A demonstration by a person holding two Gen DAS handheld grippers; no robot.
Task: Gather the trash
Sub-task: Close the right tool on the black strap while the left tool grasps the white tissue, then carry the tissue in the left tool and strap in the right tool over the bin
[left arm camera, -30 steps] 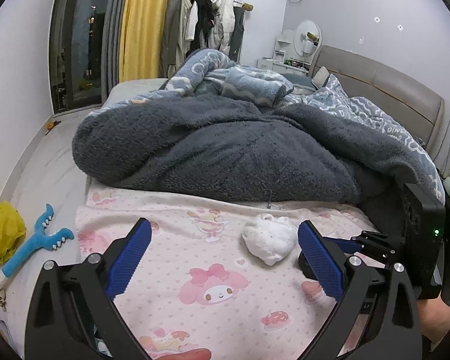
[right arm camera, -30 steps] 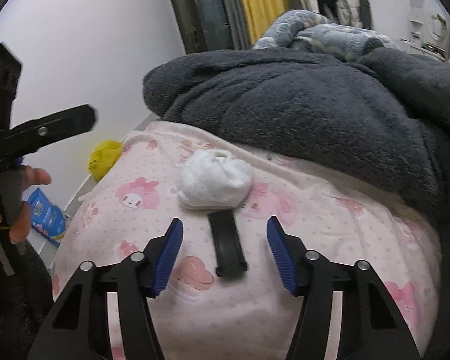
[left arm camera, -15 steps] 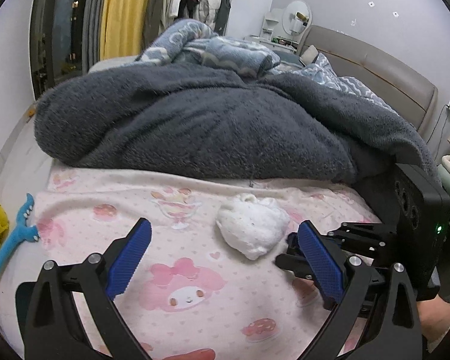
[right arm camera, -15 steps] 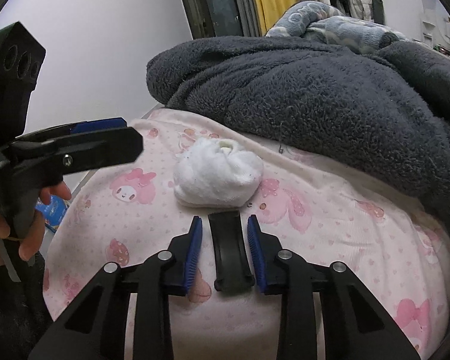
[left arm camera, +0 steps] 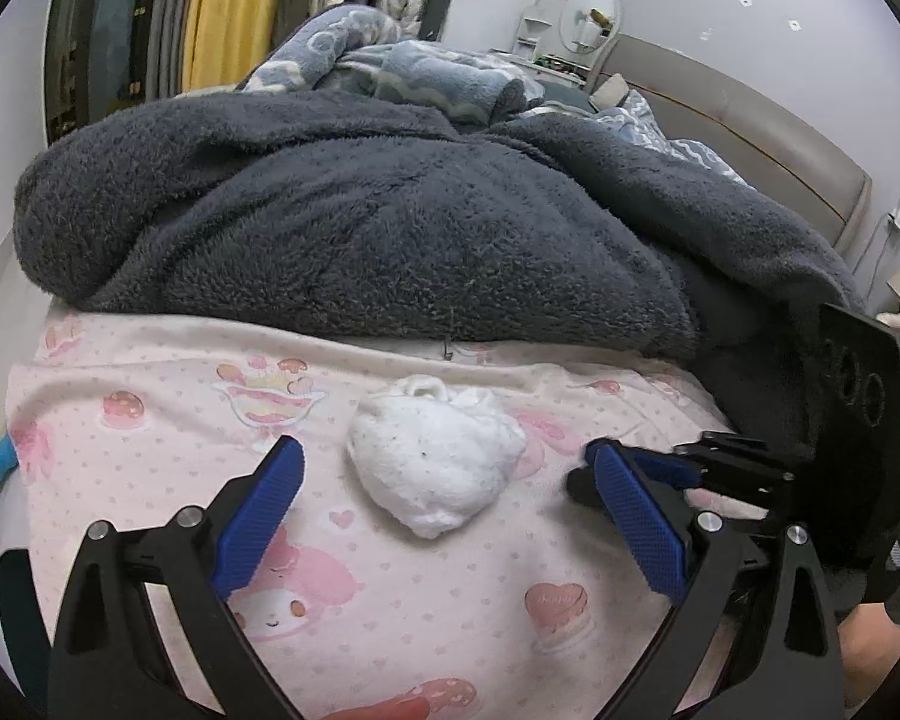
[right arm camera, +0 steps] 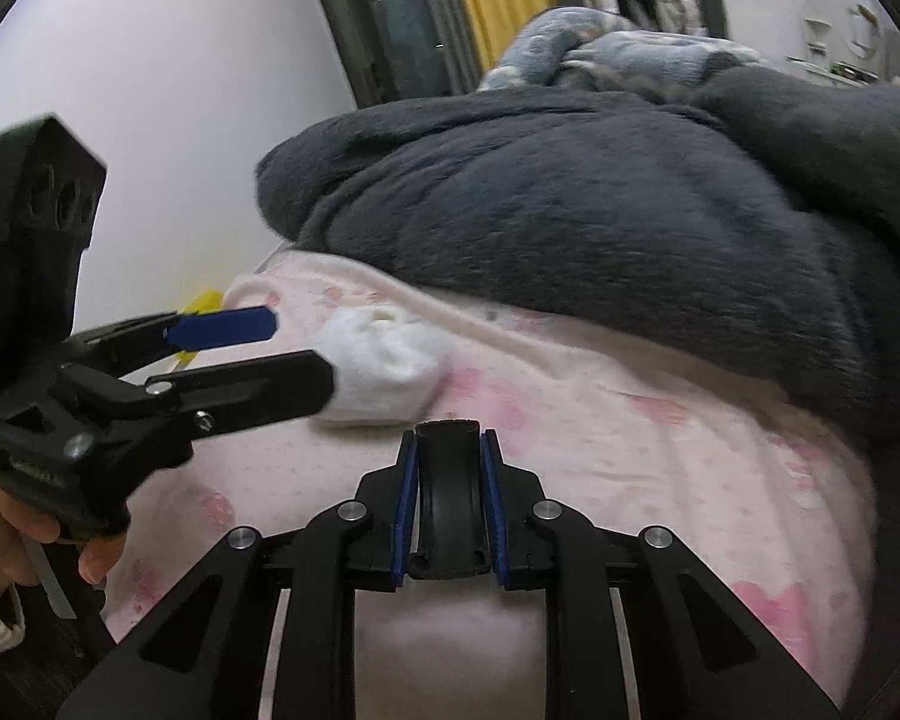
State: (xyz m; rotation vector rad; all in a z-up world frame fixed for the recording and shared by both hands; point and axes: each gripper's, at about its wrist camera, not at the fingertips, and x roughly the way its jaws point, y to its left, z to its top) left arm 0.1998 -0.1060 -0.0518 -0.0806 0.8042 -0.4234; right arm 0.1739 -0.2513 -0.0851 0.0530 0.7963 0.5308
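Clamping now, right tongs newly tight around black strip.

Even, soft indoor light, no hard shadows or glare, dark window beside a yellow curtain, strong fisheye bending with black corners, left view sharp, right view smeared by motion blur, blanket fuzzy.

Crumpled white tissue wad: one, centre of the left wrist view.
Short black curved plastic piece: one, lower centre of the right wrist view.
Dark grey fleece blanket: one.
Pink cartoon-print bedsheet: one.
Black two-finger grippers with blue pads: two.
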